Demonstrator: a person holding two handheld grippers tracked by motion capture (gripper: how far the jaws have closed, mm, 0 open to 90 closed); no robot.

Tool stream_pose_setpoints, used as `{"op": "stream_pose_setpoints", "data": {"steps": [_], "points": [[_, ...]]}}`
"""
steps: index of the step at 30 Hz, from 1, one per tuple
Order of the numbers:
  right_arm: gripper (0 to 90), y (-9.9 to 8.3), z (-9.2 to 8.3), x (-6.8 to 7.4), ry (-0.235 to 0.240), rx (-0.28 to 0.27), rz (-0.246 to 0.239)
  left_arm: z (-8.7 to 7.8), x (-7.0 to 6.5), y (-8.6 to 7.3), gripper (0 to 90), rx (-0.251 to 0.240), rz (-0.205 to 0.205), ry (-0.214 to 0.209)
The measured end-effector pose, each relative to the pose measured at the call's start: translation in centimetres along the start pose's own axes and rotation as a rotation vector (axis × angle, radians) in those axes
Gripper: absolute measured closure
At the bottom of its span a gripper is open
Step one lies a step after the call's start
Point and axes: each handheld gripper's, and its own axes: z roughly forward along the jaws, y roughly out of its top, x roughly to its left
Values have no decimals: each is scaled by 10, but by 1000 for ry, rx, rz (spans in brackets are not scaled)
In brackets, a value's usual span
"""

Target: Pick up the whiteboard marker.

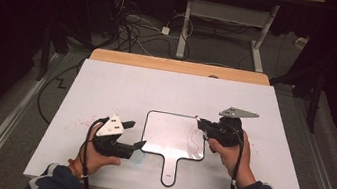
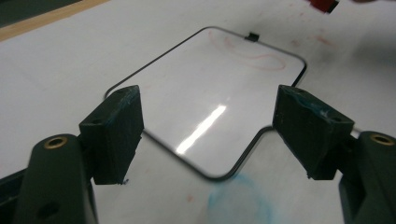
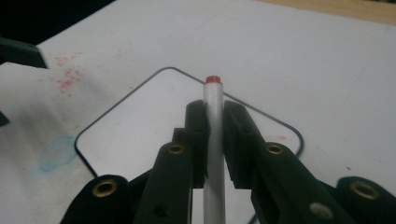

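A small whiteboard (image 1: 170, 135) with a black rim and a handle lies flat in the middle of the white table; a faint red scribble (image 2: 254, 56) marks its right side. My right gripper (image 3: 214, 109) is shut on a white marker (image 3: 214, 140) with a red end, held lengthwise between the pads over the board's right edge (image 1: 205, 125). My left gripper (image 1: 134, 135) stands open and empty at the board's left front corner, and its wide-apart pads (image 2: 114, 133) frame that corner in the left gripper view.
The white table top (image 1: 107, 85) has a wooden far edge (image 1: 180, 66). A blue smudge (image 2: 238, 200) lies on the table by the board's near corner, and red specks (image 3: 65, 81) dot the table to the left. Cables and a desk frame stand on the floor beyond.
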Motion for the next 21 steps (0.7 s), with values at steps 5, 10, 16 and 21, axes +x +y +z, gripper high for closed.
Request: {"op": "stream_pose_setpoints", "data": {"steps": [5,10,16,21], "points": [[818,2,-2,20,41,-66,-29,21,-14,16,246,-18,9,-66],[818,2,-3,39,82,-121,-49,44,-29,33,266,-59,-33,-148],[818,-1,0,51,81,-177,-47,60,-31,37,317,-86,-121,-205],[818,-4,0,55,86,-223,-42,70,-37,39,372,-90,-139,-233]]}}
